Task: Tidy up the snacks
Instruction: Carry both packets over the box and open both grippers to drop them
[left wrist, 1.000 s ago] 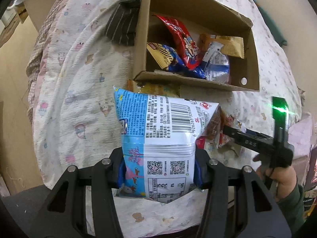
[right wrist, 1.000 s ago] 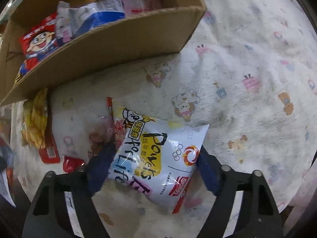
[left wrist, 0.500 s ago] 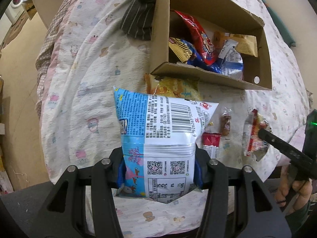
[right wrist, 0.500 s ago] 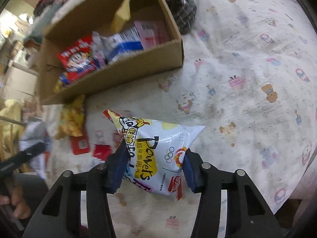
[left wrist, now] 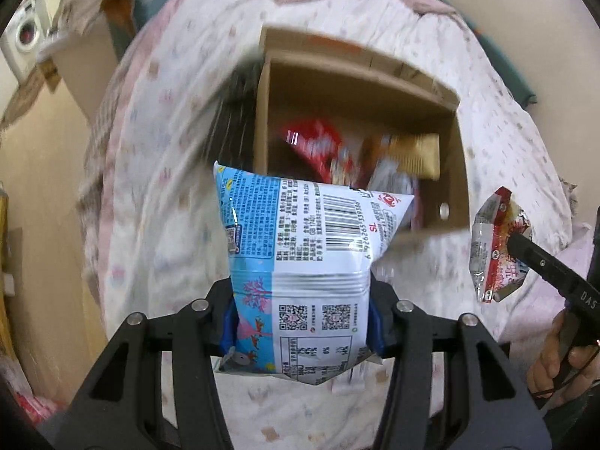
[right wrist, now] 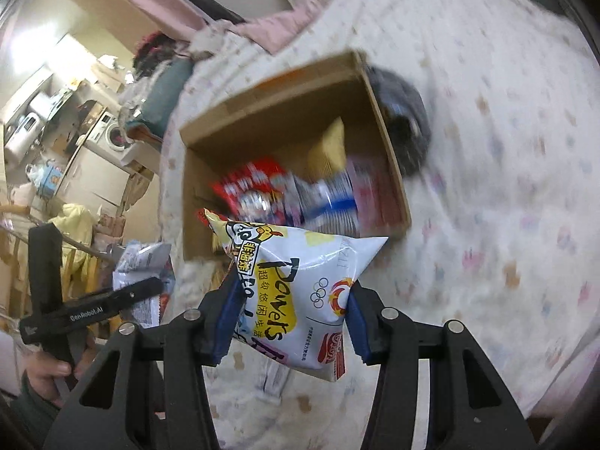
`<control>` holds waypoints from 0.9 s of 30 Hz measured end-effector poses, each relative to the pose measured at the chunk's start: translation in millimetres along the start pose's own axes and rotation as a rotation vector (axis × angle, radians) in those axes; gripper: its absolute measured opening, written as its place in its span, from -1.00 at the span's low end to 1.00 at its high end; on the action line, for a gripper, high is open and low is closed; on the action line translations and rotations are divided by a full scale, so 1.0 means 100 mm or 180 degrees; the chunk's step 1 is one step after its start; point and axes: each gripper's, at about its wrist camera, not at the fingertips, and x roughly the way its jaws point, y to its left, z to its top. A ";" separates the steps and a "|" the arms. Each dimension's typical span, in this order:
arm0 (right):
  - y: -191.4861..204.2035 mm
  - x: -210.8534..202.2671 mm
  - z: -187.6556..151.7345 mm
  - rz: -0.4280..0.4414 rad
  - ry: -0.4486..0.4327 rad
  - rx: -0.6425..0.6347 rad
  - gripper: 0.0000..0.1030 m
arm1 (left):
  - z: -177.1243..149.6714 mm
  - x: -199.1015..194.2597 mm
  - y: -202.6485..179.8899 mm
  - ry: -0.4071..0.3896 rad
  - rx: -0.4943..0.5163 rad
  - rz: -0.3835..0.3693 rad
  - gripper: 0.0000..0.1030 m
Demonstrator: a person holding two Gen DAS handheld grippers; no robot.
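While both grippers' fingers pinch snack bags, a cardboard box sits on the cartoon-print bedsheet; washing machine beyond.

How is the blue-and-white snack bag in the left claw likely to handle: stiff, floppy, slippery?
The blue bag probably is light and air-puffed: it stands upright above the left claw without sagging. Its glossy film looks slippery, so it may slide. The pads pinch the sides inward, so it seems soft and crushable.

Home bedroom: patterned bedsheet, washing machine.
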 end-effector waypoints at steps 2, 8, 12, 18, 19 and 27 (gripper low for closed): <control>0.04 0.02 0.16 -0.0061 -0.0064 -0.0078 0.01 | 0.19 -0.01 -0.07 -0.0083 0.0030 0.0008 -0.05; -0.01 0.14 0.56 -0.0121 -0.0162 -0.0069 0.01 | 0.57 0.21 -0.24 -0.0123 0.0087 0.0035 -0.04; 0.03 0.41 0.82 -0.0236 -0.0198 -0.0209 0.01 | 0.75 0.49 -0.34 -0.0069 0.0117 0.0090 -0.04; -0.09 0.91 1.14 -0.0143 0.0017 -0.0287 0.01 | 0.94 0.83 -0.40 -0.0002 0.0233 0.0037 -0.02; -0.10 0.97 1.17 -0.0173 0.0027 -0.0302 0.01 | 0.96 0.87 -0.39 -0.0008 0.0223 0.0044 -0.02; -0.25 1.30 1.24 -0.0329 0.0002 -0.0246 0.01 | 1.07 1.05 -0.39 -0.0172 0.0251 0.0038 -0.02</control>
